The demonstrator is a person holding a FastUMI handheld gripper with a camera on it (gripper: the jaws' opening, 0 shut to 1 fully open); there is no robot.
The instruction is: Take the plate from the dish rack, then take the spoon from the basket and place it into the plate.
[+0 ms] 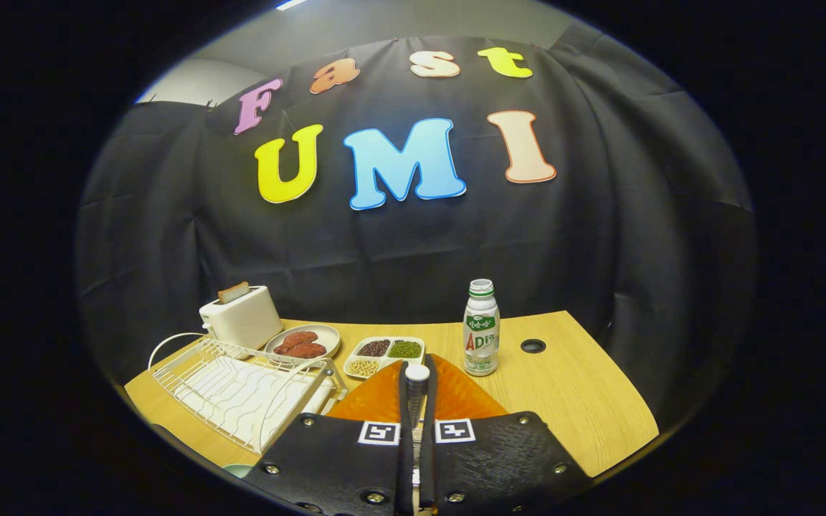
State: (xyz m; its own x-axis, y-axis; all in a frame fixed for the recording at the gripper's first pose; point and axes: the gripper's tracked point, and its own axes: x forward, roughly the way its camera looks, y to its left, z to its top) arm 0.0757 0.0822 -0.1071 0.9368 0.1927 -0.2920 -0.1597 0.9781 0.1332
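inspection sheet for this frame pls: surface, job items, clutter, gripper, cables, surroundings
Surface: light wood table with a round grommet hole.
Job's things: white wire dish rack beside the fingers, no plate standing in it; orange plate under and just ahead of the fingers; spoon gripped, its round end past the fingertips. Basket: nothing seen.
Clutter: white toaster with a slice in it, grey dish with reddish food, divided tray of beans, bottle upright.
Grippers: gripper shut on the spoon, over the plate.
Cables: white loop by the toaster, cable or rack handle, cannot tell.
Surroundings: black cloth wall.
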